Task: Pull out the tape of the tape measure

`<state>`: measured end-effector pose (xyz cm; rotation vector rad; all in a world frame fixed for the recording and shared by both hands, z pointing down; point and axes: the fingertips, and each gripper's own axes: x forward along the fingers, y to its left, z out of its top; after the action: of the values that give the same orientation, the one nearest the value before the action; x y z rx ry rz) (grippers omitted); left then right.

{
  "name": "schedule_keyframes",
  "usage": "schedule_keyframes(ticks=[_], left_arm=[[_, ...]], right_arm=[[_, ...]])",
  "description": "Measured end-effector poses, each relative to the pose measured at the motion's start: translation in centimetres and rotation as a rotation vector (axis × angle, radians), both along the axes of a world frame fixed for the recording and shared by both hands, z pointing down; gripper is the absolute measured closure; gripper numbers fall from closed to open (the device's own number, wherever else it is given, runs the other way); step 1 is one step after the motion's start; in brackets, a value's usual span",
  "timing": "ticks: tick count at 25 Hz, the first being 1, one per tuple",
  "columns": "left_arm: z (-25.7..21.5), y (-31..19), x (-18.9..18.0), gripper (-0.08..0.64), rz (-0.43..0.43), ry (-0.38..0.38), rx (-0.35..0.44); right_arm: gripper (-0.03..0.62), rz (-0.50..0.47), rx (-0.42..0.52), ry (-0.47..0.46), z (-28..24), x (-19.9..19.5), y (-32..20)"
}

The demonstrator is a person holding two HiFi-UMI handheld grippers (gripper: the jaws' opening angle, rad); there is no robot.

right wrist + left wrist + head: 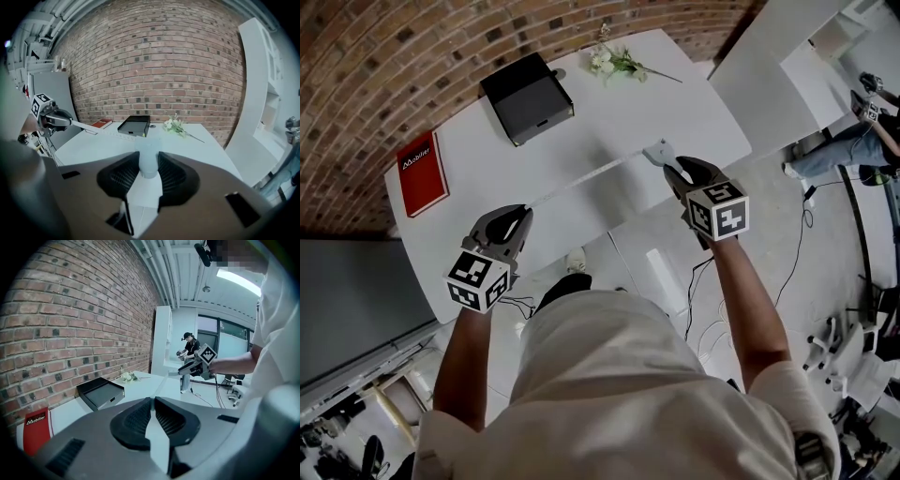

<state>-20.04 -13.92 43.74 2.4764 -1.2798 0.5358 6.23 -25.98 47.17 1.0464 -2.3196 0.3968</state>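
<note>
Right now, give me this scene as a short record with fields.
left gripper: shut on the end of the tape
right gripper: shut on the tape measure case
tape: pulled out, running straight between both grippers
table: white; holds black tray, red book, flowers

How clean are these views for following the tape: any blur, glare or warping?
Head view: even light, brick wall bowed, the tape pale against the white table. Left gripper view: fisheye with black corners, ceiling light glaring, tape blurred up close. Right gripper view: fisheye too, the tape measure soft in the foreground.
</note>
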Motion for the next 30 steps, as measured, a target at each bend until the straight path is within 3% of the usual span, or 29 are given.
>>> schedule_keyframes(ticks=[30], left_arm=[[6.9, -12.9, -3.0, 0.531, 0.028, -0.007, -0.089]], right_arm=[[0.462, 0.151, 0.031, 0.039, 6.4, -1.3, -8.6]])
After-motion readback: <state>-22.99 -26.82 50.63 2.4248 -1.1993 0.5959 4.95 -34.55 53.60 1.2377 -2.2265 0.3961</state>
